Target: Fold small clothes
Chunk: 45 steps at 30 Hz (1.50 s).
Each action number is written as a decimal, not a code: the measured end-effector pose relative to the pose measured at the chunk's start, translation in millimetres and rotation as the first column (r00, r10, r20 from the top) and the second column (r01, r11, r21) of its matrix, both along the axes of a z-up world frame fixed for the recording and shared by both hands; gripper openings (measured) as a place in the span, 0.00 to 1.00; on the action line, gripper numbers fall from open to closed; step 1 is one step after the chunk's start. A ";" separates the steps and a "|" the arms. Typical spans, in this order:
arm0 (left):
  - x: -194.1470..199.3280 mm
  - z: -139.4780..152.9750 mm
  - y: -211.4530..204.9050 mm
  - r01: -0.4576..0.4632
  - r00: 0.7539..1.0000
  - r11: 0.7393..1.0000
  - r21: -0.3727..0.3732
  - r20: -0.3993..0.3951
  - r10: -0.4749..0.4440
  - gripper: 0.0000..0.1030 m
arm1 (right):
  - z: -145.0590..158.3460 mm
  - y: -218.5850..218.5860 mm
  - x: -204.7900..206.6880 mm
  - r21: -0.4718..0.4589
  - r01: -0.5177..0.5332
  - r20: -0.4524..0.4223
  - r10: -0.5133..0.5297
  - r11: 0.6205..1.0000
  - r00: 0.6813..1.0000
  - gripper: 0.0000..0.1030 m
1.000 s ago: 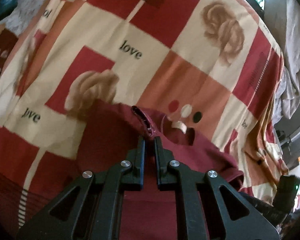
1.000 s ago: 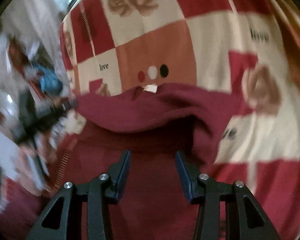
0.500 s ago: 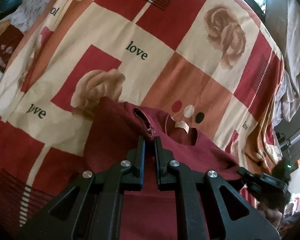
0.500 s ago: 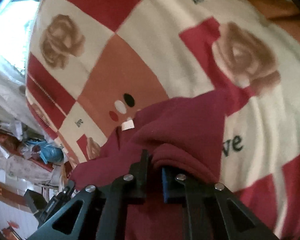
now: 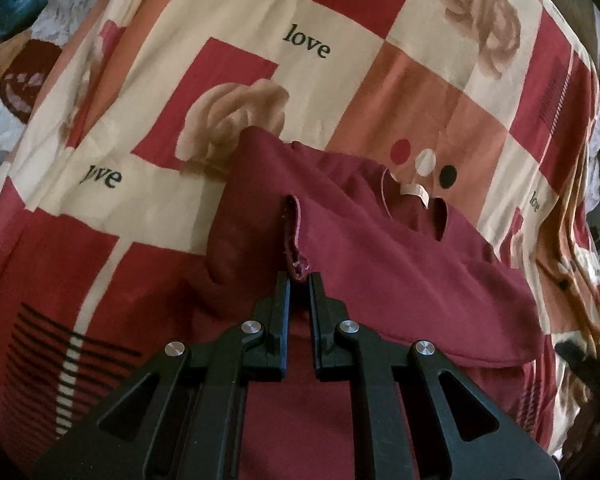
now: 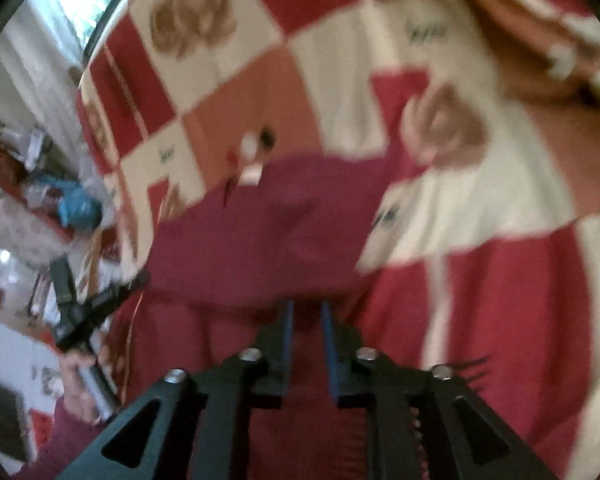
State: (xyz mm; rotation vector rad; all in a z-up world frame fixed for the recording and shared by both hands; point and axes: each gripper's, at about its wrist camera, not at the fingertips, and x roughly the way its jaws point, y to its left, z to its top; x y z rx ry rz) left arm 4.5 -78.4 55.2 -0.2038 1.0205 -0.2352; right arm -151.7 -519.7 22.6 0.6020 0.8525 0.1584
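Left wrist view: your left gripper pinches a hem of the maroon shirt, which lies on the bedsheet. Your right gripper has just been opening, nothing between. Cloth looks soft and light; take edges, not the middle.

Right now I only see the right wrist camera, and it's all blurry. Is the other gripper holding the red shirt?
Observer: Yes. The left gripper has its jaws shut on the maroon shirt, pinching a frayed seam edge.
Operator: What does the blurry writing say?
Observer: It says "love", in dark letters on the cream squares of the bedsheet.
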 end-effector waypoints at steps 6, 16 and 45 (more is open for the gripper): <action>-1.9 -2.1 1.1 -0.017 1.000 1.000 -0.003 -0.006 0.017 0.07 | -27.6 0.1 68.0 0.038 0.036 -0.066 -0.033 0.999 0.997 0.67; 3.1 -12.8 1.0 -0.018 0.999 1.000 -0.010 -0.030 0.018 0.07 | -33.1 24.1 79.5 -0.404 0.021 -0.069 -0.054 0.914 0.996 0.12; -13.3 7.1 4.0 -0.040 0.995 0.986 0.164 0.099 0.024 0.35 | -0.7 44.4 22.3 -0.317 -0.023 -0.011 0.020 0.948 1.000 0.47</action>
